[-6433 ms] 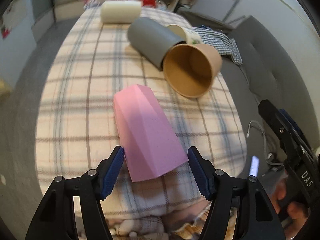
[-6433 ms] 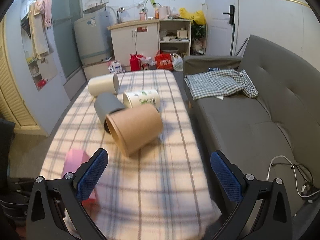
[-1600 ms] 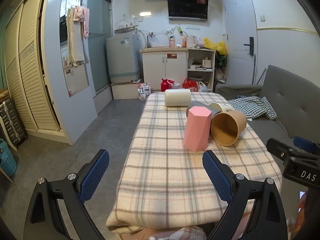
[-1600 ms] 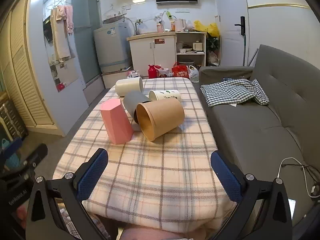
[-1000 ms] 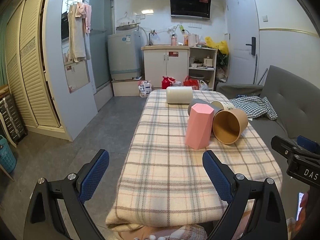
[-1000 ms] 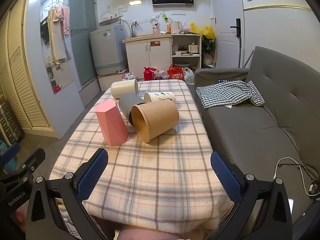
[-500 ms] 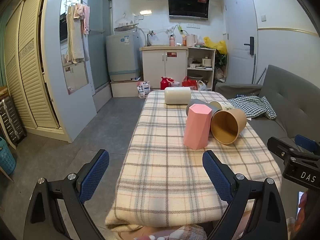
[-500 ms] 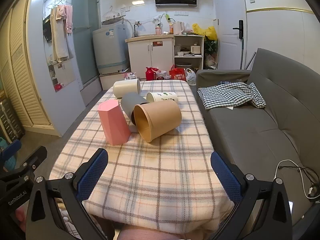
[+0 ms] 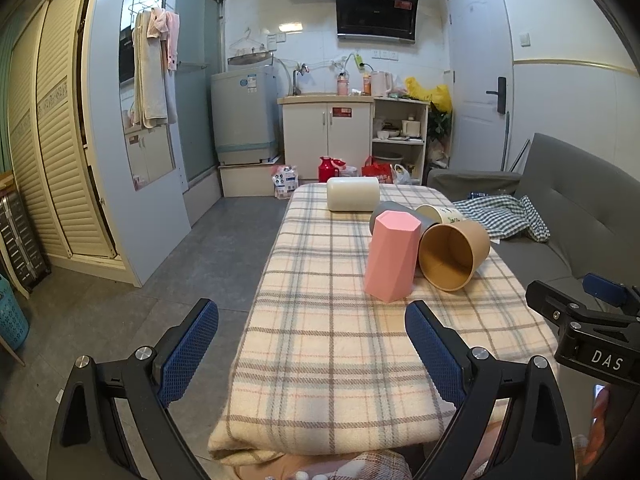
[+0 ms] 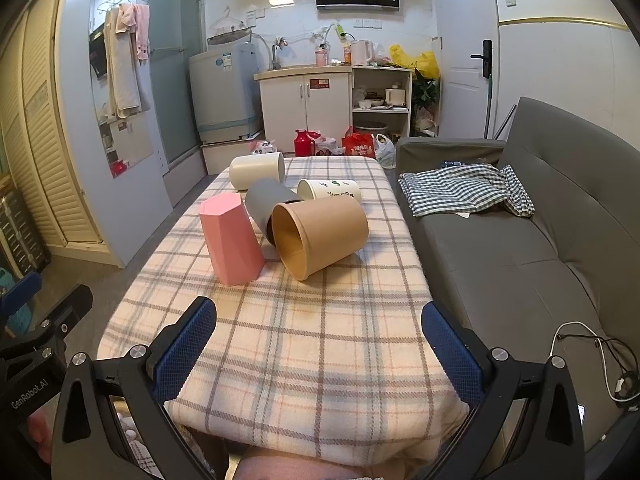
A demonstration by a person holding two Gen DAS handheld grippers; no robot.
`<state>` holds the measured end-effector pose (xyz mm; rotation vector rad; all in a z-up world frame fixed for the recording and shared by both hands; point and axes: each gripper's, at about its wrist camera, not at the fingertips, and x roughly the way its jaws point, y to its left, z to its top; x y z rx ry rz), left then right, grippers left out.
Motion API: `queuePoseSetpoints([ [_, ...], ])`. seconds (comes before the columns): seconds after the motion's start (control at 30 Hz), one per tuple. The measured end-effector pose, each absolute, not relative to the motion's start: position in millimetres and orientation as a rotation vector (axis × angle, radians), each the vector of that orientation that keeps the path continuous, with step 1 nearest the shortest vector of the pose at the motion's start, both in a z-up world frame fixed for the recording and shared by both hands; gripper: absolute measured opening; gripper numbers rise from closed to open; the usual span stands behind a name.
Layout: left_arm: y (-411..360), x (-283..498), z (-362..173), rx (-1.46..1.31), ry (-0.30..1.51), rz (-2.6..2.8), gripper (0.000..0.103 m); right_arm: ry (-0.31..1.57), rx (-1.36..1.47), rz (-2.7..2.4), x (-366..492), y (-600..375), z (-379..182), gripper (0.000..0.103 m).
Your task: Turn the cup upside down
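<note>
A pink faceted cup (image 9: pixel 391 257) stands upside down on the plaid-covered table (image 9: pixel 340 344), its wide mouth on the cloth; it also shows in the right wrist view (image 10: pixel 231 239). My left gripper (image 9: pixel 312 354) is open and empty, held back at the table's near end. My right gripper (image 10: pixel 316 354) is open and empty too, over the near edge. Both are well apart from the cup.
A brown paper cup (image 10: pixel 320 236), a grey cup (image 10: pixel 266 204), a printed white cup (image 10: pixel 330 190) and a cream cup (image 10: pixel 258 171) lie on their sides behind the pink one. A grey sofa (image 10: pixel 520 248) with a checked cloth (image 10: pixel 466 190) stands to the right.
6.4 s ago the pink cup lay on its side between my left fingers. It now stands upside down, and both grippers have stayed pulled back to the near end since about 1.6 s ago.
</note>
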<state>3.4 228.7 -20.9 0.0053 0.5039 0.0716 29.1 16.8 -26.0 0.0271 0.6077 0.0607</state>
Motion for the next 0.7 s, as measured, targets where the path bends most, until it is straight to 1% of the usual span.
queuePoseSetpoints([
  [0.7,229.3,3.3,-21.4,0.006,0.511,0.072,0.097,0.617,0.024,0.062,29.5,17.5,-29.9,0.103],
])
